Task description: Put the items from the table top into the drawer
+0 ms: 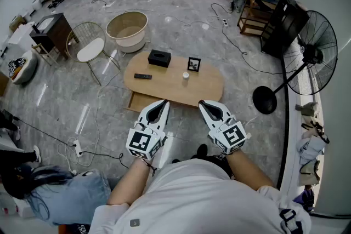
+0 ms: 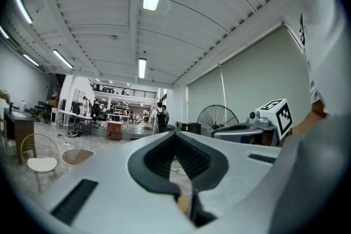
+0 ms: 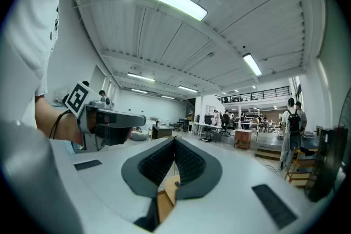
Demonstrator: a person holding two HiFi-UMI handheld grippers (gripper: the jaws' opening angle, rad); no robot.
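Observation:
An oval wooden table (image 1: 208, 87) stands ahead of me on the grey floor. On it lie a black box (image 1: 159, 57), a black remote (image 1: 143, 76), a small framed picture (image 1: 193, 64) and a little white object (image 1: 186, 75). Under the table's near left edge a wooden drawer (image 1: 140, 101) is pulled out. My left gripper (image 1: 163, 103) (image 2: 176, 134) and right gripper (image 1: 203, 103) (image 3: 175, 141) are held level side by side in front of my body, short of the table. Both are shut with nothing between the jaws.
A wire chair with a white seat (image 1: 90, 47) and a round beige tub (image 1: 127, 27) stand left of and behind the table. A standing fan (image 1: 313, 51) with a black base (image 1: 265, 100) is at the right. Cables and a power strip (image 1: 78, 146) lie on the floor at left.

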